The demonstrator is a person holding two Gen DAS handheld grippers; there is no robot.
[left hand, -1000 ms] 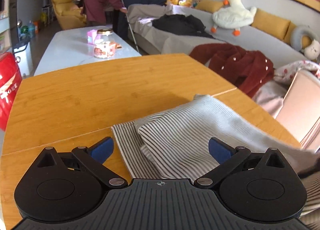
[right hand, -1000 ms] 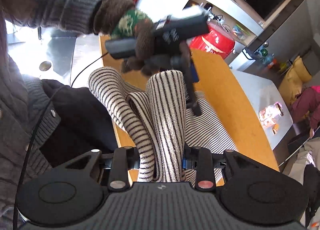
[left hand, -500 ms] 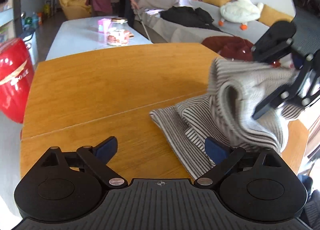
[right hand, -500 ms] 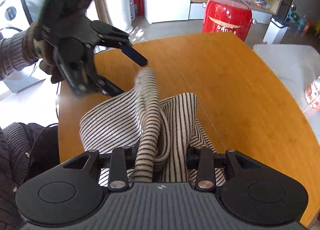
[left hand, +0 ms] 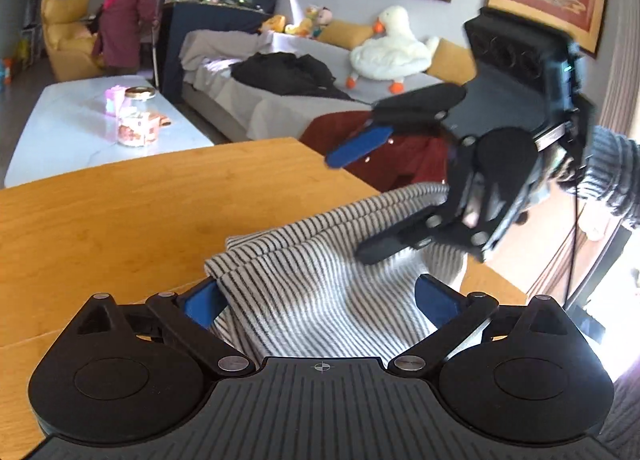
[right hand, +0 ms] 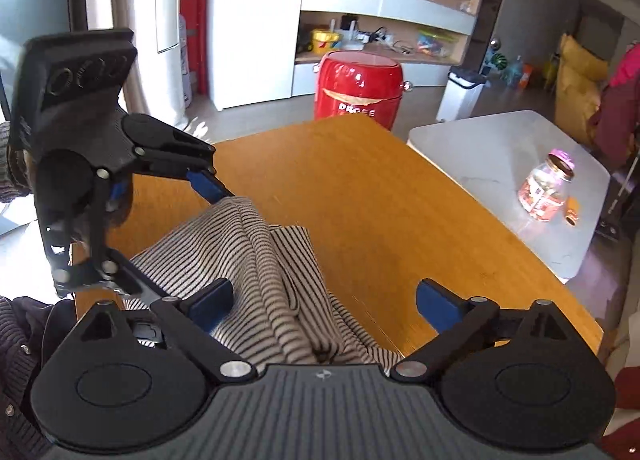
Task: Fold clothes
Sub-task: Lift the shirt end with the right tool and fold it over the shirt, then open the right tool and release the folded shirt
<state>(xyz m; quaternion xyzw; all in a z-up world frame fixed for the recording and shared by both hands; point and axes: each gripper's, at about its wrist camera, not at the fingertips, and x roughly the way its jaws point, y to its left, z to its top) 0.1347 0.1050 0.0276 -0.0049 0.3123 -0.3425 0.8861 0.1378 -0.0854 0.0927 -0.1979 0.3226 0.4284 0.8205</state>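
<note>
Half a second ago our right gripper [right hand: 322, 298] was pinched on a raised ridge of the striped garment [right hand: 256, 260]; now its blue pads stand wide apart and the cloth has dropped in a loose heap across the near corner of the wooden table [right hand: 360, 195]. Our left gripper [left hand: 318, 300] was spread before and is spread now, but it has moved in over the garment [left hand: 312, 284], so the folds run between its two pads without being clamped. From the left wrist view the right gripper [left hand: 360, 203] hangs over the far side of the heap, one finger lifted clear and the other low against the stripes; we cannot tell whether that finger actually touches. From the right wrist view the left gripper [right hand: 180, 236] sits at the opposite edge, one finger near the top fold. The near end of the garment is hidden under both gripper bodies, and part of it hangs off the table edge, so its full shape and what kind of garment it is stay unclear. Both hands are mostly cut off behind the tools; only a grey ribbed sleeve [left hand: 612, 179] shows. Beyond the table, a red barrel-shaped container [right hand: 358, 89] stands on the floor.
</note>
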